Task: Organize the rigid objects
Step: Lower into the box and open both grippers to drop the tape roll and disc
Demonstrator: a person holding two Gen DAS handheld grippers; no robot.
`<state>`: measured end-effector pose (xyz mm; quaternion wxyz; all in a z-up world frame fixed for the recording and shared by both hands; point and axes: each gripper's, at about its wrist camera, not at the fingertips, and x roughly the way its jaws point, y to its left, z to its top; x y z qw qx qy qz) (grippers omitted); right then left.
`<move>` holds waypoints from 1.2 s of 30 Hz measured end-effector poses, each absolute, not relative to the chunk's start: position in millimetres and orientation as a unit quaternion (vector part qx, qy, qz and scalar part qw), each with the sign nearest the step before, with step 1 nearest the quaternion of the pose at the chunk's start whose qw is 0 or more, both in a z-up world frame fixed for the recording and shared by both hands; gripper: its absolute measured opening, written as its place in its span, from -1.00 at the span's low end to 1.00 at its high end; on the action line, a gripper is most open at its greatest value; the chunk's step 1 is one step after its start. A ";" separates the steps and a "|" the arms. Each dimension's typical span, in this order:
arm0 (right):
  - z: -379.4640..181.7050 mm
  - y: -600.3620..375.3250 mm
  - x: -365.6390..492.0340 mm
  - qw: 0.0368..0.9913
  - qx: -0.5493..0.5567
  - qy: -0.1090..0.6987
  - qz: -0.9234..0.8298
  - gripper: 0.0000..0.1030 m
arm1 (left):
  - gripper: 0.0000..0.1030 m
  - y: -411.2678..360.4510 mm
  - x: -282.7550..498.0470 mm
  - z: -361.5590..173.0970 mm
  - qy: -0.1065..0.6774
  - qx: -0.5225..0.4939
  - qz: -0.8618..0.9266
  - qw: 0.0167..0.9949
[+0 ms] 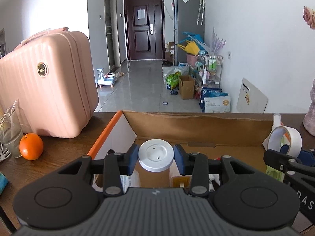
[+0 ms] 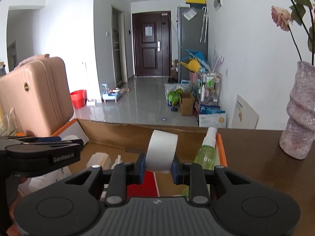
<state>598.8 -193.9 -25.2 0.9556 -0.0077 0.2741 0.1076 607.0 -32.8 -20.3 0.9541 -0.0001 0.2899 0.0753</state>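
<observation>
Left claw clamped on silver-lidded cardboard canister, held upright over open cardboard box on dark wooden tabletop. Right claw gripped white tape roll by flat sides, above same box, near its right wall. Green spray bottle leaned in box's right corner; other small items lay on box floor. Step judged: placing both into box. Next move likely called for lowering each into free floor space, clear of bottle, then opening claws. Orange and pink suitcase stood outside box, at left.
</observation>
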 end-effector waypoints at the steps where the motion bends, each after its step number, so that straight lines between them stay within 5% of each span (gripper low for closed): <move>1: -25.7 -195.1 598.7 0.955 -0.006 0.276 0.109 -0.52 | -0.21 -33.5 607.5 -21.1 0.295 0.003 0.074 0.953; 8: -27.7 -196.5 598.4 0.950 -0.003 0.293 0.112 -0.50 | -0.20 -33.3 613.5 -28.1 0.329 0.011 0.072 0.941; 9: -27.7 -196.5 597.8 0.949 -0.005 0.293 0.112 -0.50 | -0.16 -32.3 613.2 -28.1 0.329 0.011 0.073 0.942; 10: -28.1 -197.4 598.7 0.950 -0.006 0.292 0.111 -0.46 | 0.09 -31.8 612.1 -27.9 0.326 0.009 0.074 0.942; 13: -26.9 -198.6 594.8 0.953 -0.012 0.285 0.107 0.13 | 0.79 -31.7 604.4 -22.4 0.301 0.012 0.083 0.950; 14: -25.7 -199.5 592.5 0.955 -0.013 0.278 0.102 0.48 | 0.93 -31.3 601.7 -19.7 0.292 0.010 0.088 0.952; 15: -24.6 -200.6 590.4 0.957 -0.015 0.273 0.098 0.77 | 1.00 -30.5 599.0 -16.7 0.282 0.007 0.092 0.955; 17: -23.3 -203.1 588.1 0.960 -0.015 0.264 0.092 0.96 | 1.00 -28.6 594.4 -12.2 0.269 0.002 0.091 0.959; 36: -25.5 -205.0 584.4 0.962 -0.017 0.261 0.074 1.00 | 1.00 -19.7 593.8 -11.5 0.285 -0.001 0.090 0.954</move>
